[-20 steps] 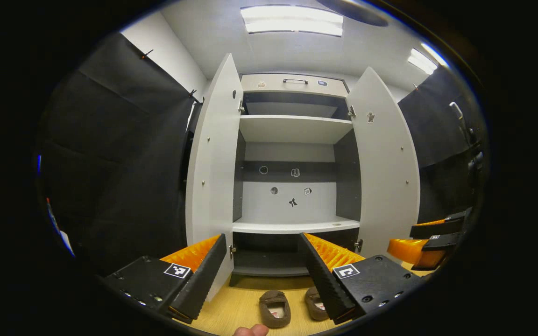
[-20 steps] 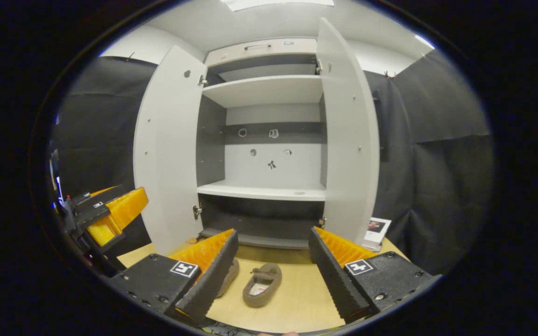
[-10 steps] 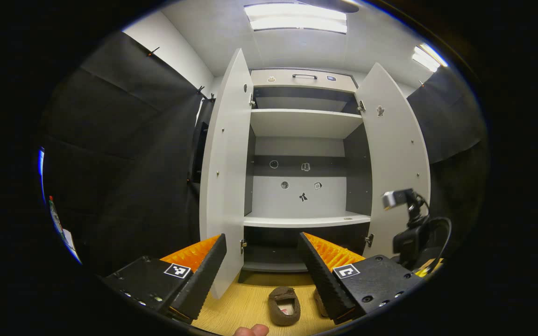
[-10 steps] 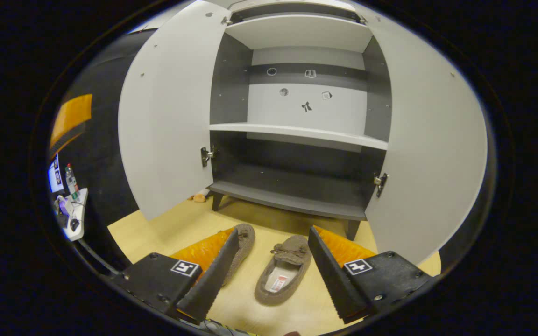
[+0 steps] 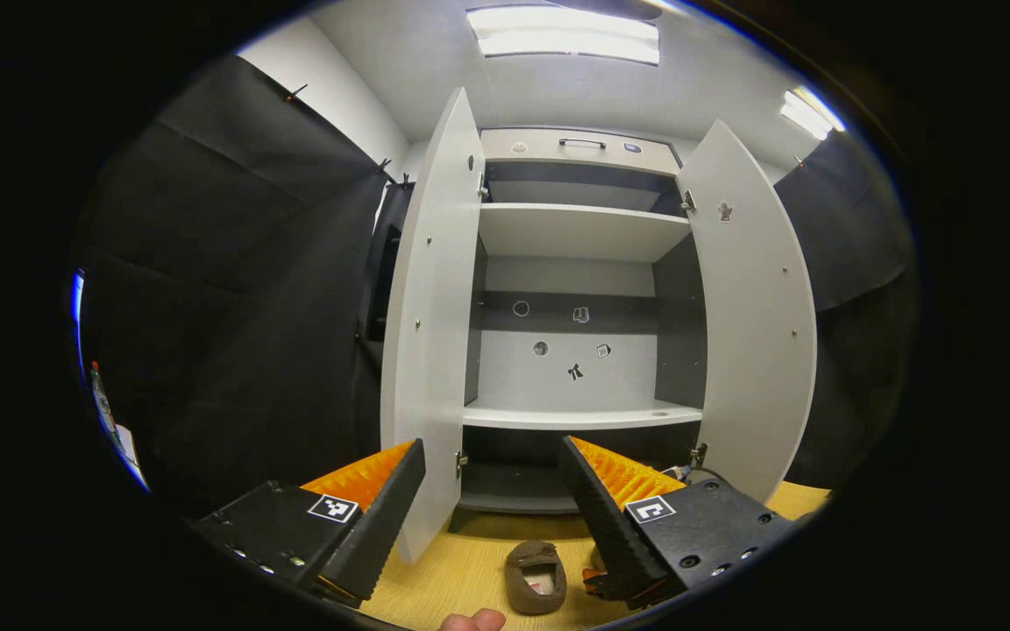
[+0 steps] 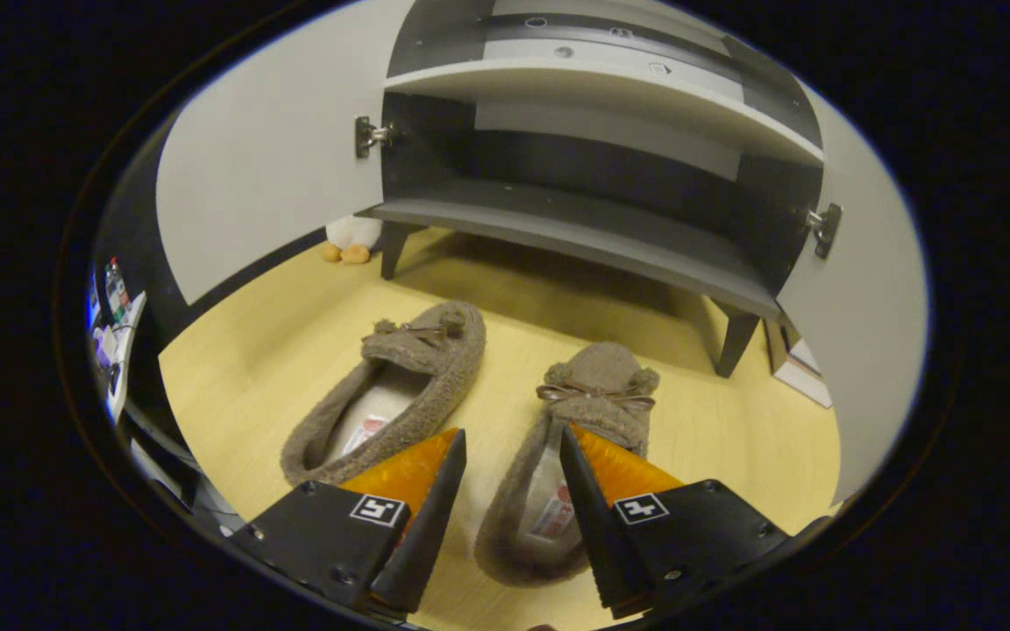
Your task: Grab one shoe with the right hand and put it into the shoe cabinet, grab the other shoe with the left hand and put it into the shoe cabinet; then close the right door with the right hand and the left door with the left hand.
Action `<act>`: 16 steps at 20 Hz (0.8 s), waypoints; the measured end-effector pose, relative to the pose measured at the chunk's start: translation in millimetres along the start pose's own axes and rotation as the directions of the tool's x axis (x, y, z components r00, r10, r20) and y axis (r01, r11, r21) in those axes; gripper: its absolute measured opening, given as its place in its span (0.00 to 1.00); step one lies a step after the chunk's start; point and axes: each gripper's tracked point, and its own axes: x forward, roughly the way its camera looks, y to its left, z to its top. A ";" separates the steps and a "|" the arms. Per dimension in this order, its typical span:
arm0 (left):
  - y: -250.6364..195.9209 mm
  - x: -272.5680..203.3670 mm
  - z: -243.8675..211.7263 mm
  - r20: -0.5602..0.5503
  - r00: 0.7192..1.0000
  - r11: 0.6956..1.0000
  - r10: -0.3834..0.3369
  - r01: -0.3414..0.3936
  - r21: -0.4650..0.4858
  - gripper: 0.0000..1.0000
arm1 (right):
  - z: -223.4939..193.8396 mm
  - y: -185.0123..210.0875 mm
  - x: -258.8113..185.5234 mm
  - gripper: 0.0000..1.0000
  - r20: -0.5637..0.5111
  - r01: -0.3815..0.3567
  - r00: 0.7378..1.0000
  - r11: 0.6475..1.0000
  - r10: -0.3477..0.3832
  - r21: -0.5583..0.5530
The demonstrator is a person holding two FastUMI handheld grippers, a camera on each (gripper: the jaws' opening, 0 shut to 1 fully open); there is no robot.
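Two brown fuzzy slippers lie on the wooden floor before the open shoe cabinet (image 6: 575, 228). My right gripper (image 6: 511, 436) hovers low over the right slipper (image 6: 601, 386). It is open but narrowed, one finger inside the slipper's opening and the other outside its left wall, with a sliver of floor showing beside that wall. The left slipper (image 6: 422, 368) lies beside it, untouched. My left gripper (image 5: 492, 443) is held higher and farther back, open and holding nothing, facing the cabinet (image 5: 575, 412). One slipper (image 5: 536, 574) shows between its fingers on the floor.
Both cabinet doors stand wide open, the left door (image 5: 430, 333) and the right door (image 5: 755, 324). Inside are a dark bottom shelf and white shelves above. A small plush toy (image 6: 352, 237) sits by the cabinet's left leg. A fingertip (image 5: 470, 620) shows at the bottom edge.
My right gripper has dropped down and forward onto the right slipper, and its jaws have narrowed around the slipper's side wall. My left gripper has hardly moved.
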 end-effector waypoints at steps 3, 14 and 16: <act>1.2 2.4 -4.1 -0.010 1.000 1.000 0.000 0.000 -0.006 0.95 | -8.8 -4.9 20.2 0.64 -0.015 0.023 1.000 1.000 -0.023 0.016; -0.9 2.8 -16.0 -0.046 0.999 1.000 -0.012 0.012 -0.002 0.95 | 3.5 -22.7 18.3 0.07 0.102 0.043 0.993 0.992 -0.055 0.116; -4.0 1.7 -16.1 -0.043 0.999 1.000 -0.018 0.018 -0.006 0.95 | 13.1 -35.3 2.0 0.05 0.162 0.063 0.984 0.994 -0.077 0.092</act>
